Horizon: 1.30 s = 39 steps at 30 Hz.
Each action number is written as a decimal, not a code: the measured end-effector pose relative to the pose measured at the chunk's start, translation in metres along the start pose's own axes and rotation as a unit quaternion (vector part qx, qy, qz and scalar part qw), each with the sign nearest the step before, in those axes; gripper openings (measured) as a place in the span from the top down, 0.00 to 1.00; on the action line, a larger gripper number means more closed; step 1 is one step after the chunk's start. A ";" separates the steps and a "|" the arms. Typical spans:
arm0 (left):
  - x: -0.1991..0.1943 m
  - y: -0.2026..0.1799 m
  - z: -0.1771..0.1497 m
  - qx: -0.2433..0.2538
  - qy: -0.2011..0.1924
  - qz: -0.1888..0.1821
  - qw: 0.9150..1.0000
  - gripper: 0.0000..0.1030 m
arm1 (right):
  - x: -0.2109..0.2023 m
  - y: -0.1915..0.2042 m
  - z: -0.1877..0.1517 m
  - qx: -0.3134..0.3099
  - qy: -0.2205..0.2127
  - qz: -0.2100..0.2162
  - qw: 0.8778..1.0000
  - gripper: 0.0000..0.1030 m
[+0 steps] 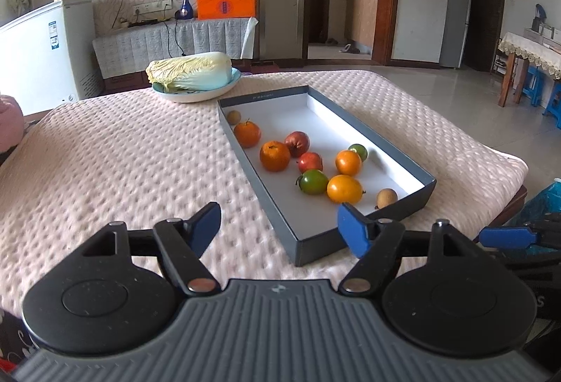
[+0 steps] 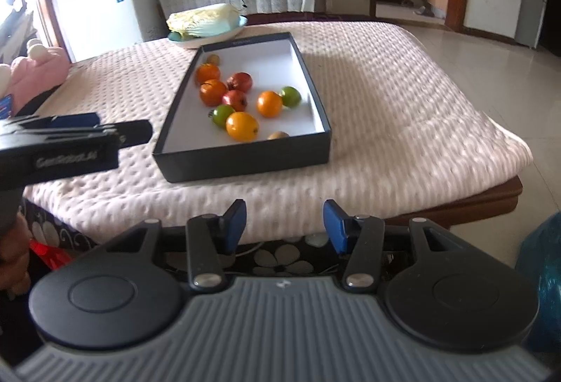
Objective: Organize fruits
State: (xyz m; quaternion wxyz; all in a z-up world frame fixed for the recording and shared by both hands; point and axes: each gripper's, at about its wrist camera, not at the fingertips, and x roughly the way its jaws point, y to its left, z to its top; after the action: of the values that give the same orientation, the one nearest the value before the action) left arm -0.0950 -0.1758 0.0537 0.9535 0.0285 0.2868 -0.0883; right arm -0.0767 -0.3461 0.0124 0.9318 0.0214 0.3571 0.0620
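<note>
The fruits lay loose in the box [image 1: 364, 136], which sat on the quilt [image 1: 122, 154] of a table. Oranges [image 1: 275, 156], red fruits [image 1: 297, 143], green ones [image 1: 312, 181] and two small brown ones [image 1: 386, 198] were mixed, several touching each other. A cabbage [image 1: 191, 70] in a bowl stood behind the box.

The left gripper [image 1: 278, 227] hung over the near corner of the box, its fingers spread and holding nothing. The right gripper [image 2: 284, 224] was in front of the table edge, also spread and empty.

The risks, as I judged them: round fruits would roll when one neighbour was pushed, so a pinch between touching fruits could knock others away. A hard squeeze might bruise the soft ones. The box was light on a soft quilt, so a finger that caught its wall could shift it or tip it. The two grippers were near each other and could collide.
</note>
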 end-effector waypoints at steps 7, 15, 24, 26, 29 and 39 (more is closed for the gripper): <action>0.002 -0.006 -0.007 0.014 0.007 -0.004 1.000 0.19 | 0.008 0.002 -0.002 -0.008 0.016 -0.001 1.000 0.51; 0.008 -0.006 -0.010 0.013 0.017 -0.009 1.000 0.18 | 0.010 0.002 -0.001 -0.005 0.020 -0.004 1.000 0.51; 0.010 -0.012 -0.014 0.027 0.011 -0.024 0.999 0.12 | 0.010 0.001 -0.001 -0.004 0.020 -0.004 1.000 0.51; 0.011 -0.014 -0.015 0.028 0.011 -0.025 0.999 0.07 | 0.010 0.001 -0.001 -0.003 0.019 -0.005 1.000 0.51; 0.010 -0.016 -0.016 0.035 0.006 -0.027 0.999 0.06 | 0.010 -0.001 -0.002 -0.002 0.019 -0.005 1.000 0.51; 0.013 -0.018 -0.019 0.056 0.012 -0.037 0.998 0.06 | 0.008 -0.002 -0.001 0.001 0.018 -0.009 1.000 0.50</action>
State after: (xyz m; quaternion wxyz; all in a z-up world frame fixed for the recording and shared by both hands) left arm -0.0978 -0.1932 0.0305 0.9431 0.0721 0.2935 -0.1385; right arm -0.0713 -0.3470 0.0057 0.9257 0.0181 0.3740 0.0533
